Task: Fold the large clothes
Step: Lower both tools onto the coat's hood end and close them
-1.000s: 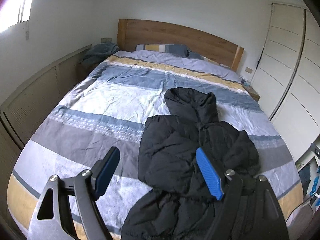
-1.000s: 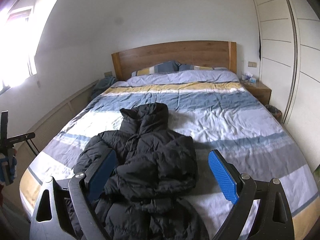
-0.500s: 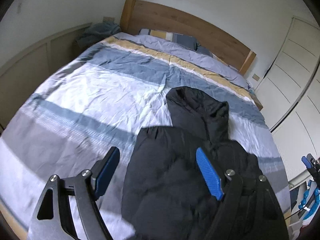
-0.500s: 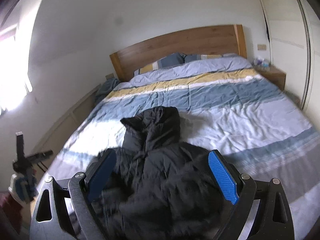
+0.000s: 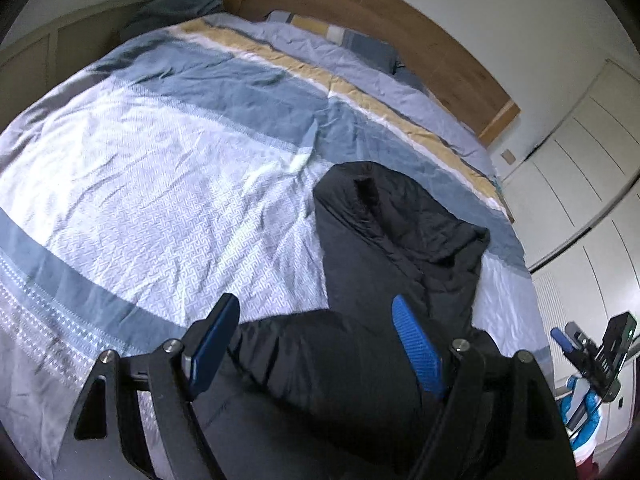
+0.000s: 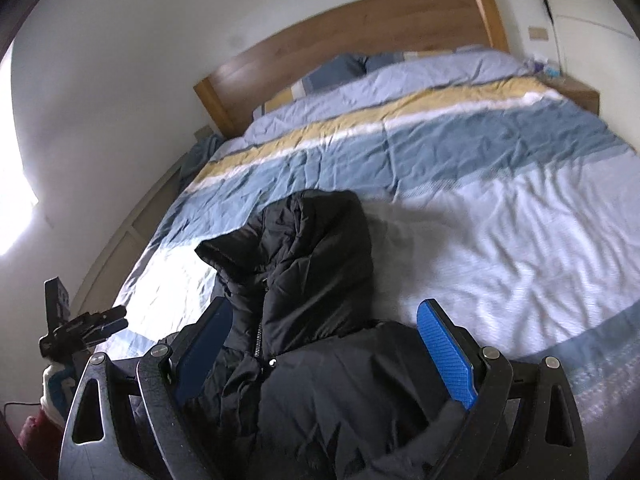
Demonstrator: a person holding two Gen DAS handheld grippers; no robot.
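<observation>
We have the black puffer jacket [image 5: 384,280] lying on the striped duvet [image 5: 160,184], hood [image 6: 312,240] toward the wooden headboard [image 6: 360,36] and its body toward the foot of the bed, which puts the bulk of it close to us and leaves bare bedding on either side to fold onto. Our left gripper [image 5: 316,344] hangs low over the jacket near its left shoulder with its blue pads spread wide and nothing between them; dark fabric fills the gap, but we cannot tell whether the pads are touching it. Our right gripper [image 6: 324,344] is likewise spread wide and holds nothing, poised over the chest just below the hood, where the zipper [image 6: 260,336] runs down the front. We judge that both claws are kept open so that each can close on a shoulder or a side edge, and that the fold itself has not yet begun. The padding looks thick and slippery, so we would expect a shallow pinch to slide off
</observation>
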